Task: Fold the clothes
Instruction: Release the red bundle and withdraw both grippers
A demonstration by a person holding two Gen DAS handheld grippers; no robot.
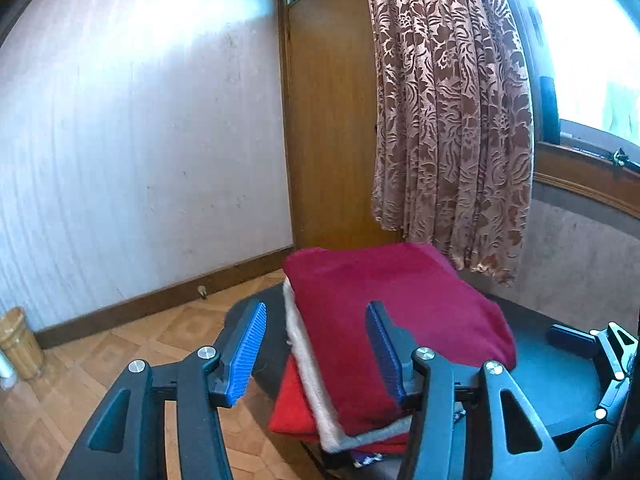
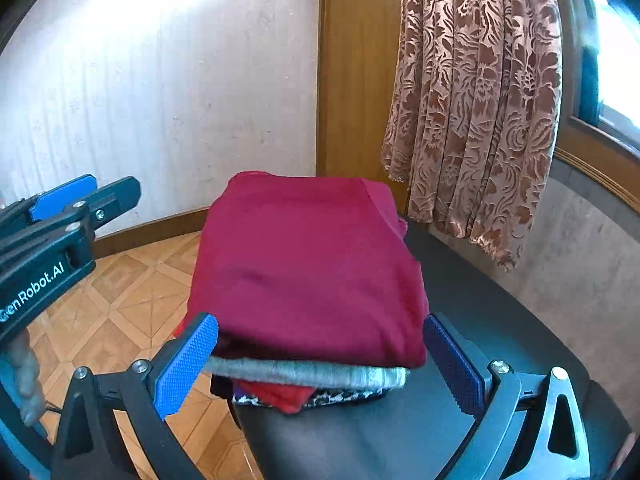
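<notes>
**Folded stack sits on the dark seat, both grippers free**

The dark padded seat [image 2: 472, 304] carries the pile; topmost lies the folded crimson knit garment [image 2: 304, 264], soft and light, likely to slump unless lifted by its folded near edge; left gripper [image 1: 320, 344] spread and empty beside the stack; right gripper [image 2: 320, 356] spread, gripping nothing; lower layers, grey, red, patterned, mostly hidden.

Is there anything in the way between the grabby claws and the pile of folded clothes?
Nothing visible is. The stack of folded clothes sits on the dark table right in front of the open right gripper, with only air between. The left gripper is also open, empty, and faces the stack's left edge.
</notes>
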